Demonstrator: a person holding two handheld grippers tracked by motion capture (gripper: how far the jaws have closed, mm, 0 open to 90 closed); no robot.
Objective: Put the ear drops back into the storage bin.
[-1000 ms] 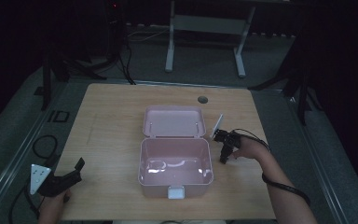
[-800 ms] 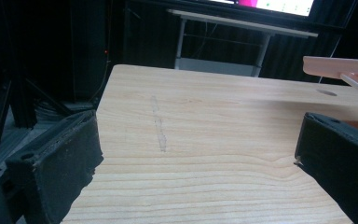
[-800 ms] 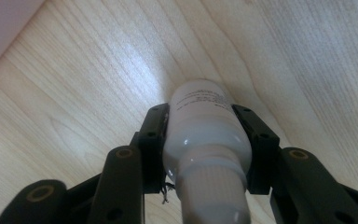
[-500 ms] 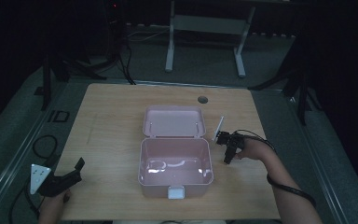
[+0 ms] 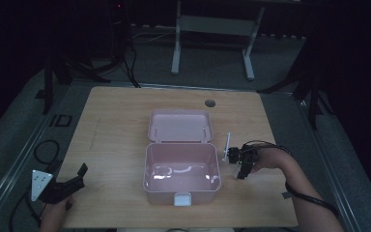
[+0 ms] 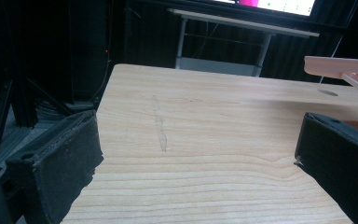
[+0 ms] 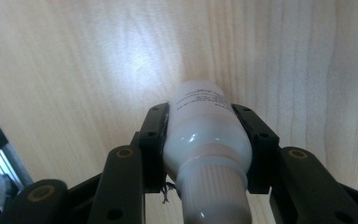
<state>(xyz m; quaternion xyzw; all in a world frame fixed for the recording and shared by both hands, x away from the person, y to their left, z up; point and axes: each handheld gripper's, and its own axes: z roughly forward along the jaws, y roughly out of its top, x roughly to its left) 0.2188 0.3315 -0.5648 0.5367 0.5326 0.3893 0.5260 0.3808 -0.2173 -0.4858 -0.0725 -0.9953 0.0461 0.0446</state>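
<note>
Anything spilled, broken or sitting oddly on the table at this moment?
Nothing stands out. The pink box sits square with its lid open, the right gripper grips a white tube cleanly with no leak, and the left gripper rests open near the table edge.

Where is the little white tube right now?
The white tube is clamped between the right gripper's jaws, just right of the open pink box, over the wooden table.

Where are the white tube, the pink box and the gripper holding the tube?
white tube [image 7: 205, 135]: right gripper view, on its body between the jaws.
pink box [image 5: 182, 189]: high view, on its front wall.
right gripper [image 5: 236, 155]: high view, at its jaw tips.
</note>
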